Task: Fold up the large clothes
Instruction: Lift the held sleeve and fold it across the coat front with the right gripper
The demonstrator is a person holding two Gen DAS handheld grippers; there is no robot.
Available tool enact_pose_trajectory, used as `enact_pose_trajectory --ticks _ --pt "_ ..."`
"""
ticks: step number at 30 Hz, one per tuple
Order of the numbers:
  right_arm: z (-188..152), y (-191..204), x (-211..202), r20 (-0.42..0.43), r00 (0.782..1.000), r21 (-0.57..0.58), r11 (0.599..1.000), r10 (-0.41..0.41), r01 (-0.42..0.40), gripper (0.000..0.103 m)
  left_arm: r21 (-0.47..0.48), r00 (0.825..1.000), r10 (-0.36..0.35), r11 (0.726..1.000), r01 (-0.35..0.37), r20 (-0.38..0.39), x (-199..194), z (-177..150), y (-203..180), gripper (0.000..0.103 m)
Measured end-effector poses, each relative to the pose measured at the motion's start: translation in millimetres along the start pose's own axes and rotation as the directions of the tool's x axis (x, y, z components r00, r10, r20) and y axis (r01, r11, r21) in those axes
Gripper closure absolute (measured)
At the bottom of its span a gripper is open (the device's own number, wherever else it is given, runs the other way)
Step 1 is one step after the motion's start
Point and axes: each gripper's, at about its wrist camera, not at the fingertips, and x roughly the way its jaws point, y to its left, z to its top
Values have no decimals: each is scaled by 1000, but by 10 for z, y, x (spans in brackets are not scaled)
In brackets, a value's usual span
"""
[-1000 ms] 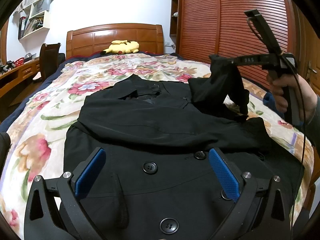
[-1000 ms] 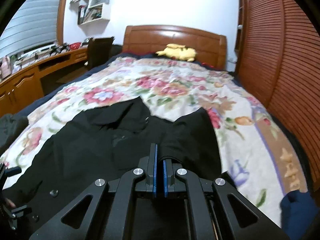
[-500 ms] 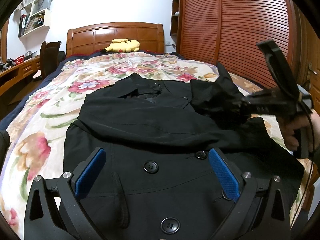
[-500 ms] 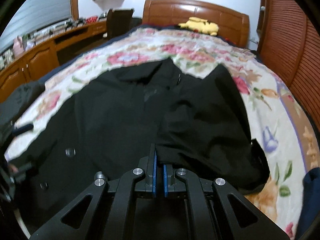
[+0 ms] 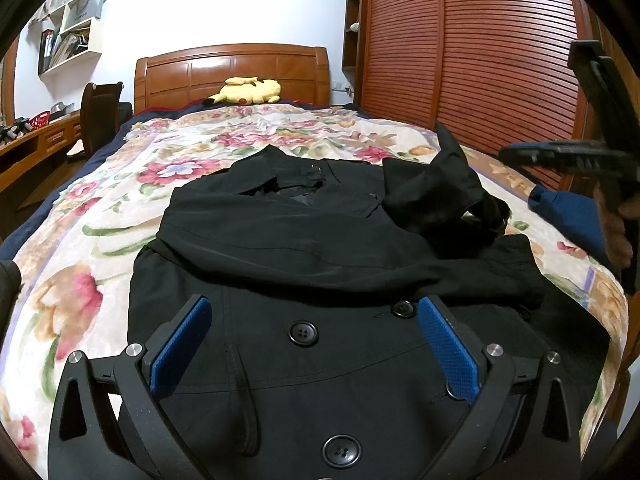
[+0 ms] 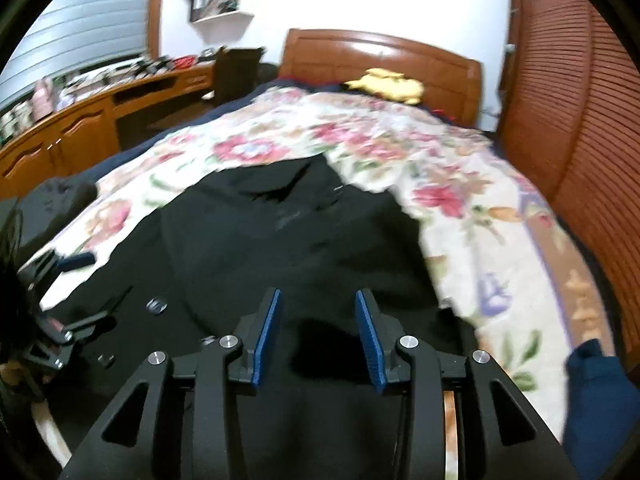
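Both my claws are spread and pinch nothing. In the left wrist view the left claw [image 5: 308,344] fills the bottom of the frame, its blue pads [image 5: 182,344] wide apart above the buttoned front of the coat [image 5: 304,248]. At the right edge of that frame I see my right claw [image 5: 560,154] side-on, held in my hand [image 5: 618,224] above the bed [image 5: 80,240]. In its own view the right claw [image 6: 318,334] sits at bottom centre, jaws parted, with dark cloth below and nothing between them; that view is blurred.

As for progress, I judge the fold only begun. One sleeve [image 5: 288,240] lies flat across the chest in the middle of the left view, reaching toward the right. The other sleeve [image 5: 436,196], right of centre, sits in a loose peaked heap on the shoulder, not laid flat. Tidying that heap and folding the body up from the hem look like what is left. The hem itself is hidden under my left claw, so I cannot tell how it lies.

Black and heavy-looking, the coat lies face up across the lower half of the frame on the floral cover, collar [image 5: 280,176] toward the headboard, with big black buttons [image 5: 303,334] down the front. Its cloth looks thick and fairly smooth, creased mostly near the heaped sleeve.
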Motion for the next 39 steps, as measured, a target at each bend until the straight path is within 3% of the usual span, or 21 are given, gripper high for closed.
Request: enact_pose_trajectory --ticks 4,8,15,18,21,26,28,29,30,32,39 --pt "83 -331 147 -12 996 67 994 -91 92 48 1 1000 0 1000 0 0 5 1 1 0" --pt "8 -655 475 -85 983 144 974 -161 172 46 -1 1000 0 1000 0 0 3 1 -1 0" --pt "-220 -1022 1052 -219 960 227 947 -176 226 46 0 1000 -2 1000 2 -3 8 -3 2 0" --pt "-314 -1088 1310 -313 932 210 943 -184 257 46 -3 1000 -6 1000 6 -5 17 -7 15 0" --pt "-370 -1145 1496 -351 925 240 941 -146 240 44 -5 1000 -8 1000 8 -5 22 -3 30 0" --pt "-442 -1205 1601 -345 935 314 929 -80 195 44 7 1000 -10 1000 10 4 -16 -2 19 0" --pt "-431 -1247 1615 -335 940 330 926 -68 184 54 11 1000 -12 1000 12 6 -51 -7 30 0" --pt "-409 -1225 1606 -326 944 332 929 -50 163 66 12 1000 -13 1000 13 8 -72 -13 40 0" --pt "-387 -1186 1573 -322 944 306 935 -75 179 76 13 1000 -14 1000 14 9 -89 -19 46 0" --pt "-340 -1099 1463 -305 943 248 944 -135 215 82 20 1000 -11 1000 10 9 -132 -31 69 0" --pt "113 -582 807 -130 970 165 960 -206 226 84 17 999 24 1000 -24 26 -345 -74 290 0"
